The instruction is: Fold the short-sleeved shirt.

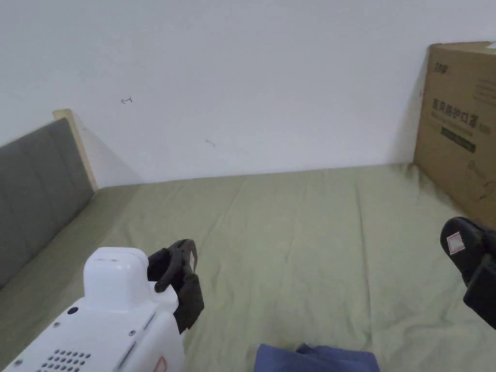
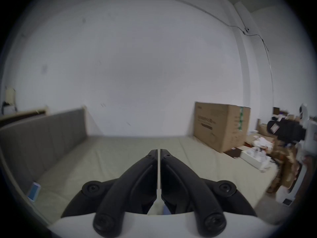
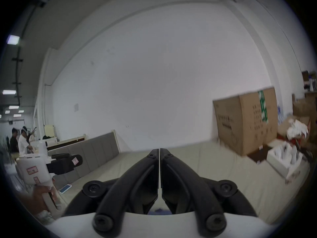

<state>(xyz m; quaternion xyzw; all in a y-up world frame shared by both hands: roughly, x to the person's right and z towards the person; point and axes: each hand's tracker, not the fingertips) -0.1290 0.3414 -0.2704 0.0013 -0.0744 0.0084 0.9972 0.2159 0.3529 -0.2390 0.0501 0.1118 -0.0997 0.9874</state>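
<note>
A blue shirt lies bunched on the olive bed sheet at the near edge of the head view, only its top showing. My left gripper, white with black jaws, hovers above the sheet to the shirt's left. In its own view the left gripper has its jaws together with nothing between them. My right gripper hangs at the right edge, higher than the shirt. In its own view the right gripper is also shut and empty. A blue sliver peeks below its jaws.
A large cardboard box stands on the bed's right side against the white wall. A grey padded headboard borders the left. A small blue-and-white flat object lies by the headboard. A white box of clutter sits beyond the bed; people stand far off.
</note>
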